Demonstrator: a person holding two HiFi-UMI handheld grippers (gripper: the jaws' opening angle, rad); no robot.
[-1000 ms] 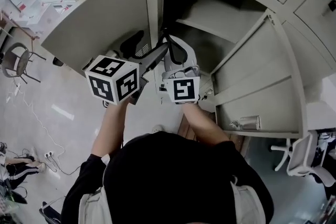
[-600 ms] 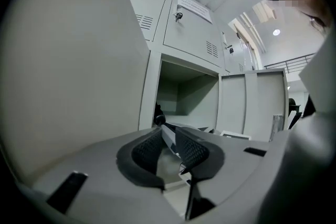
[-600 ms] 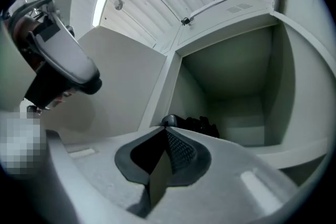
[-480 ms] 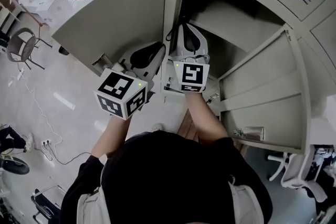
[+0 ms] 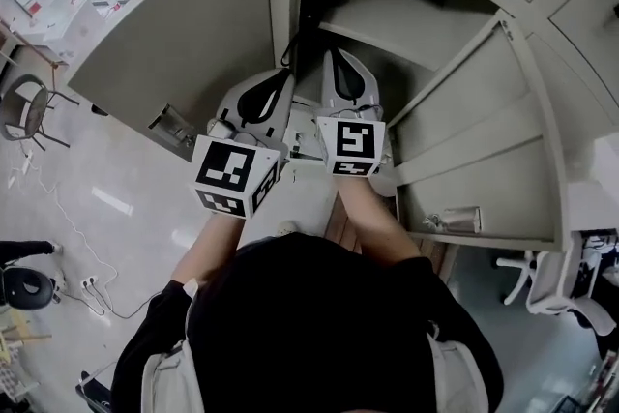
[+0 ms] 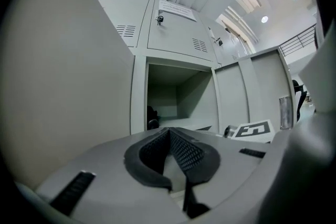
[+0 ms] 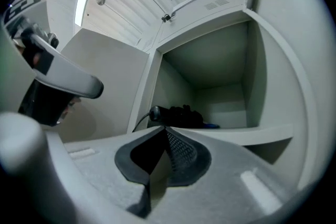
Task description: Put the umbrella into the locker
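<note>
A black folded umbrella [image 7: 178,114] lies on the shelf inside the open grey locker [image 5: 387,24], its handle end towards the left wall; the left gripper view shows only a dark bit of that umbrella [image 6: 152,117]. Both grippers hang at the locker's mouth, side by side, apart from the umbrella. My left gripper [image 5: 282,77] is shut with nothing between its pads [image 6: 178,152]. My right gripper [image 5: 338,55] is likewise shut and empty, and in its own view the right gripper [image 7: 166,131] points at the shelf edge.
The locker's left door [image 5: 184,24] swings wide on the left and the right door [image 5: 484,140] on the right, flanking my hands. A chair [image 5: 29,111] and floor cables [image 5: 87,290] lie at the left; an office chair [image 5: 551,280] stands at the right.
A second ago the black umbrella ran between the two grippers outside the locker. Now it rests on the shelf, neither gripper holds it, and the left jaws have shut.
</note>
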